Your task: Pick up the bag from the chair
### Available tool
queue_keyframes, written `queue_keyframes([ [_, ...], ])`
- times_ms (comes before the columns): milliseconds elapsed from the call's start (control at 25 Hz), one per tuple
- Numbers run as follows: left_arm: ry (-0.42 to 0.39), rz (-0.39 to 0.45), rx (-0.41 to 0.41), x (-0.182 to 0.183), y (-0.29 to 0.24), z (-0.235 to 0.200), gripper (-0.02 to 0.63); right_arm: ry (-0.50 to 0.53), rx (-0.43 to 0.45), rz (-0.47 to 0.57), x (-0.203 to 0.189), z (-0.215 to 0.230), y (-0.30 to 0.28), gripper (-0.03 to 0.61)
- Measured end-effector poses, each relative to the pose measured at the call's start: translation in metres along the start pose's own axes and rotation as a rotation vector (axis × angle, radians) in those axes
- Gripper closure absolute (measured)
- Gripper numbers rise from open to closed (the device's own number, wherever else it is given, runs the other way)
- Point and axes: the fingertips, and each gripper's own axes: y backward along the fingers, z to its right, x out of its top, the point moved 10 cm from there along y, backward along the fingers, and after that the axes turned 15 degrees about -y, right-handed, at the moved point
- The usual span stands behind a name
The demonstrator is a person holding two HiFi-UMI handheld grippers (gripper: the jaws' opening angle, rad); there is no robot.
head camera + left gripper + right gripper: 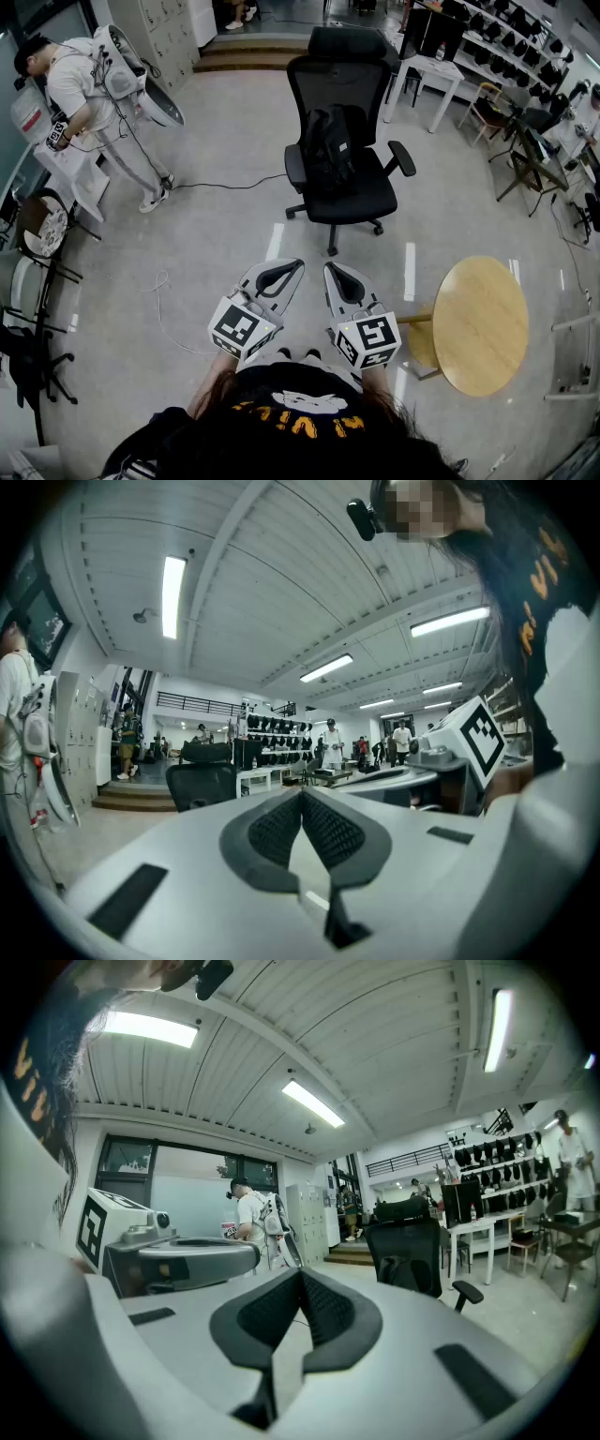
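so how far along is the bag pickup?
Done: nothing; the bag sits on the chair, leaning on its backrest. In hand: left gripper and right gripper, both shut and empty, are held side by side facing the chair, floor between. Left: approach, open a gripper, grip the bag, lift.

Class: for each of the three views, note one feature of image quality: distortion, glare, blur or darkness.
Head view: wide-angle bending towards the edges; white glare streaks on the floor; the black bag on the office chair shows little detail. Left gripper view: dark round vignette, blown-out strip light. Right gripper view: same vignette, bright strip lights.
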Motion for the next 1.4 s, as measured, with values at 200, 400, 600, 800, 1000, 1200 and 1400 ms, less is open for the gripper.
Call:
queue_keyframes([
  [200,0.012,-0.019,-0.003,-0.004,0.005,-0.002,0.614,0.008,0.002,-0.014,-0.002,-0.006,-0.003,0.574],
  [400,0.015,0.001,-0.015,-0.005,0.009,-0.006,0.614,-0.007,-0.002,-0.007,-0.005,-0.013,-0.008,0.574],
  [600,0.013,0.012,-0.025,-0.011,0.016,-0.014,0.614,-0.023,-0.007,-0.001,-0.009,-0.018,-0.016,0.574],
  [800,0.020,0.022,-0.036,-0.019,0.029,-0.023,0.614,-0.033,-0.030,-0.002,-0.021,-0.027,-0.022,0.572],
  [1000,0.034,0.009,-0.055,-0.032,0.038,-0.033,0.614,-0.042,-0.059,-0.020,-0.033,-0.033,-0.030,0.574],
  [1200,0.054,0.035,-0.057,-0.039,0.046,-0.043,0.614,-0.040,-0.063,-0.027,-0.036,-0.043,-0.039,0.572],
  [1400,0.077,0.040,-0.063,-0.045,0.043,-0.048,0.614,-0.033,-0.068,-0.042,-0.034,-0.042,-0.049,0.572],
])
